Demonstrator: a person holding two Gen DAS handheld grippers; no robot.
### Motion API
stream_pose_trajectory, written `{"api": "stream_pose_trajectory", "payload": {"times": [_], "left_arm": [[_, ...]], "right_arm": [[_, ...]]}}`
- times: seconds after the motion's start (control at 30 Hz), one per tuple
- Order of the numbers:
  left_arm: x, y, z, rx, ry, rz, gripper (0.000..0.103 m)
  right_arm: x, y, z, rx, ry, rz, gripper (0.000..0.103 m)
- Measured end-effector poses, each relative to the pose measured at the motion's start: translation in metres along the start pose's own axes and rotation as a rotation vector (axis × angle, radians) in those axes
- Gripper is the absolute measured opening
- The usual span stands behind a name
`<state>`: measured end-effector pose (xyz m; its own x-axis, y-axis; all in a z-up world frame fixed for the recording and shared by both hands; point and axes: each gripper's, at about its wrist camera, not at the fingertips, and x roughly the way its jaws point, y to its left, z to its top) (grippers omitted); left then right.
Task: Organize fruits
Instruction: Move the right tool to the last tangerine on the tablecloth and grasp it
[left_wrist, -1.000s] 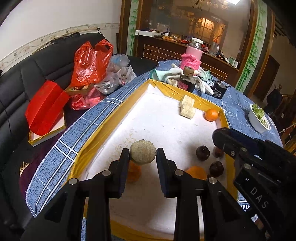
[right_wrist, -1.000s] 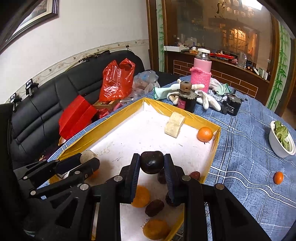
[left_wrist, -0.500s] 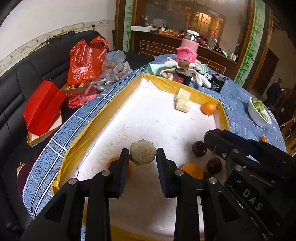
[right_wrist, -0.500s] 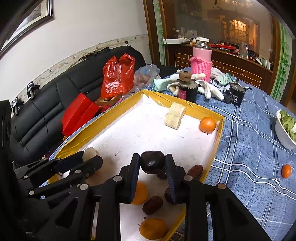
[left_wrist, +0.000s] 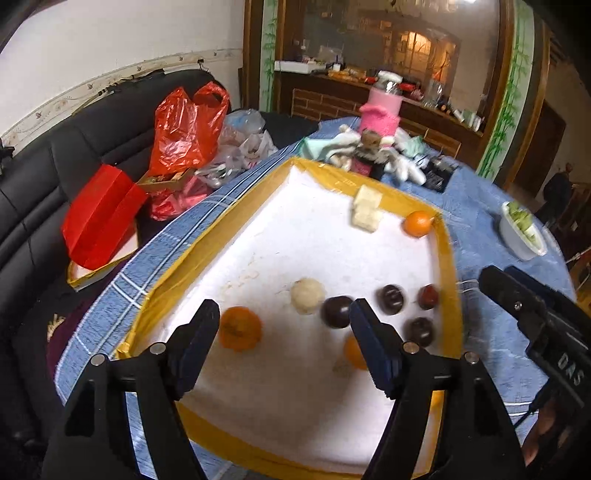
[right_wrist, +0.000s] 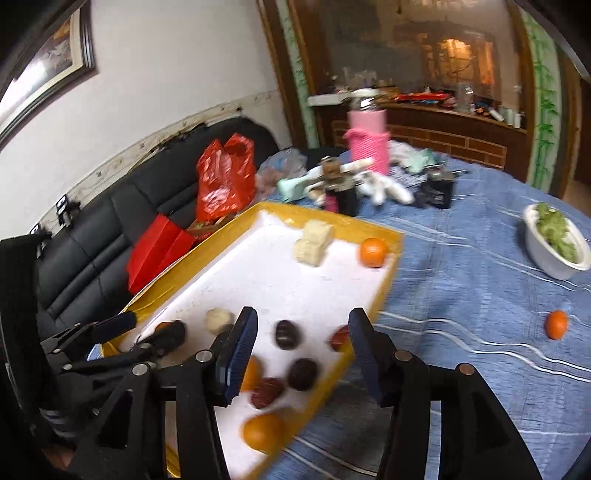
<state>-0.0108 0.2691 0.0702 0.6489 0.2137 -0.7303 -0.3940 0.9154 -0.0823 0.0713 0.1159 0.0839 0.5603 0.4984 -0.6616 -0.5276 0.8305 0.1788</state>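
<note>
Both grippers, clamped on fruit a second ago, are now hanging open and empty over the tray (left_wrist: 448, 254), and I am eyeing the stray orange (right_wrist: 556, 324) at right of the right view, nearer my right gripper (right_wrist: 301, 354) than my left gripper (left_wrist: 282, 334).

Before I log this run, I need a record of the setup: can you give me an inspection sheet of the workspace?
Surface: blue checked tablecloth under a yellow-rimmed white tray.
Job's things: in the tray, a pale round fruit, dark fruits such as and oranges such as; one small orange on the cloth.
Clutter: pink bottle, white bowl of greens, pale blocks, gloves.
Grippers: left tongs and right tongs open, empty.
Cables: nothing seen.
Surroundings: black sofa, red bags.
</note>
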Motion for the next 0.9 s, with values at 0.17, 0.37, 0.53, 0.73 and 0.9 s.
{"api": "stream_pose_trajectory", "payload": {"times": [0.17, 0.37, 0.53, 0.73, 0.9], "left_arm": [[-0.020, -0.025, -0.002, 0.018, -0.059, -0.075, 0.073], [-0.042, -0.064, -0.014, 0.124, -0.120, -0.160, 0.073], [-0.045, -0.087, -0.027, 0.176, -0.112, -0.195, 0.073], [-0.040, -0.135, -0.041, 0.272, -0.092, -0.283, 0.073], [-0.038, -0.164, -0.043, 0.326, -0.101, -0.320, 0.073]], "right_arm": [[-0.031, -0.056, -0.003, 0.053, -0.052, -0.112, 0.053], [-0.046, -0.141, -0.010, 0.137, -0.050, -0.295, 0.054], [-0.050, -0.197, -0.020, 0.203, -0.033, -0.373, 0.054], [-0.057, -0.221, -0.031, 0.225, -0.040, -0.382, 0.054], [-0.045, -0.220, -0.034, 0.175, -0.015, -0.352, 0.053]]}}
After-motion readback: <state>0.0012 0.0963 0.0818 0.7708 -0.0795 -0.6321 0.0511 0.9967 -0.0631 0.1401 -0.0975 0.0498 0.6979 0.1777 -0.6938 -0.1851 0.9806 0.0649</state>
